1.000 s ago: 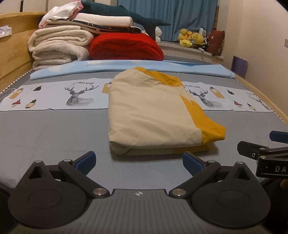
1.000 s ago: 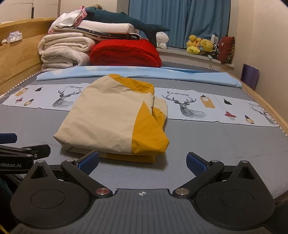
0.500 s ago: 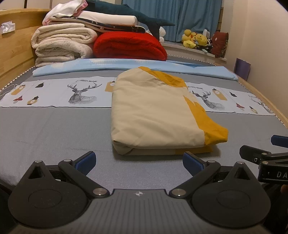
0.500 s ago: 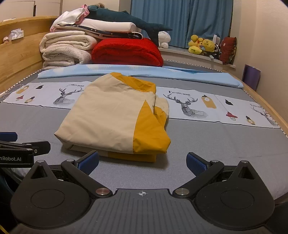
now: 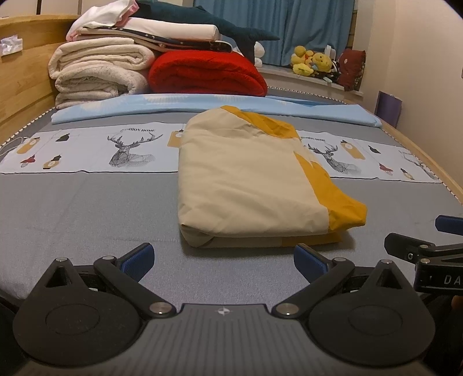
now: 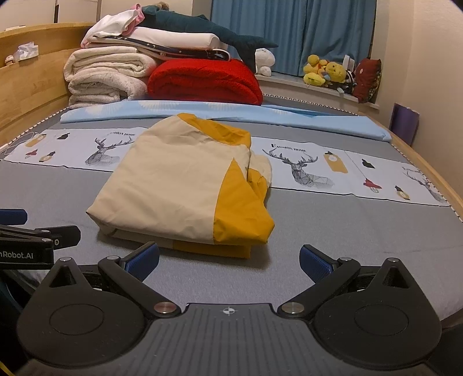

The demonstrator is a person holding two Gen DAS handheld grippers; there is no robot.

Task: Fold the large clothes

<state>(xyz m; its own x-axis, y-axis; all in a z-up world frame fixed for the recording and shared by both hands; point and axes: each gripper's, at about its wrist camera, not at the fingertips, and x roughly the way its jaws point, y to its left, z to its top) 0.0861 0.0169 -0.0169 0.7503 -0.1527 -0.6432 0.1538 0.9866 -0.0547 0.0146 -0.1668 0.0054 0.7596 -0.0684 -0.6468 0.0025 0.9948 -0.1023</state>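
Note:
A cream and mustard-yellow garment point(image 5: 249, 185) point(image 6: 185, 185) lies folded into a thick rectangle on the grey bed sheet point(image 5: 86, 208). My left gripper point(image 5: 222, 260) hovers just short of its near edge, open, with nothing between the blue pads. My right gripper point(image 6: 230, 260) is open too and sits in front of the garment's yellow corner without touching it. Each gripper shows at the side of the other's view: the right one point(image 5: 434, 245), the left one point(image 6: 34, 234).
Folded white blankets point(image 5: 98, 72), a red blanket point(image 5: 205, 73) and a plush shark point(image 5: 220, 23) are stacked by the wooden headboard. A light blue sheet point(image 5: 202, 105) and a deer-print strip point(image 5: 86, 150) cross the bed. Plush toys point(image 6: 327, 72) sit on the windowsill.
Both grippers have drifted slightly back and up from the garment, so it sits a little lower and smaller in view. The garment itself has not moved.

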